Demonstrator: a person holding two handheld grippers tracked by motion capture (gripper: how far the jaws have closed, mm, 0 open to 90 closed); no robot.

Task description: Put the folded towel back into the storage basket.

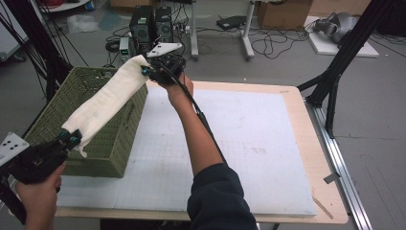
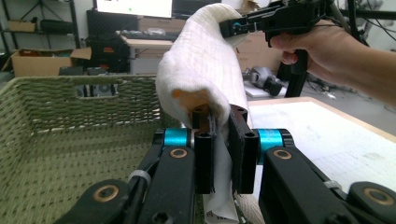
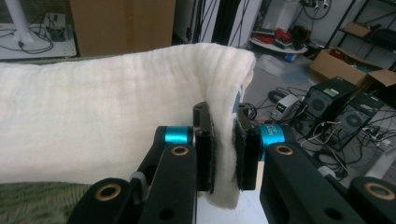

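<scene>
So over on the left in the high view, the left claw (image 1: 72,139) sits low near the front corner of the surface (image 1: 287,143), held in the person's left hand (image 1: 40,199), and it's clamped on one end of a cream-white towel (image 1: 107,98). In the left gripper view you can see the cloth pinched tight between the two black jaws, with a little tail of it hanging below them.

The towel is up in the air, stretched out long between both claws, running up and away from the near left end to the far end. It hangs right over a green woven basket (image 1: 110,153) that stands on the left part of the surface; the basket has a cut-out handle slot in its wall. I can't tell if the cloth brushes the rim or just clears it.

Moving right, the right claw (image 1: 147,72) is raised above the far corner of the basket, gripped in the right hand (image 1: 178,88) with the arm in a dark sleeve (image 1: 218,196) reaching forward. It's closed on the other end of the towel too; the right gripper view shows the fabric folded over and squeezed between the jaws.

The rest of the surface to the right is a white gridded mat (image 1: 249,139). Beyond it on the floor there are computer towers (image 1: 152,24) and loose cables
</scene>
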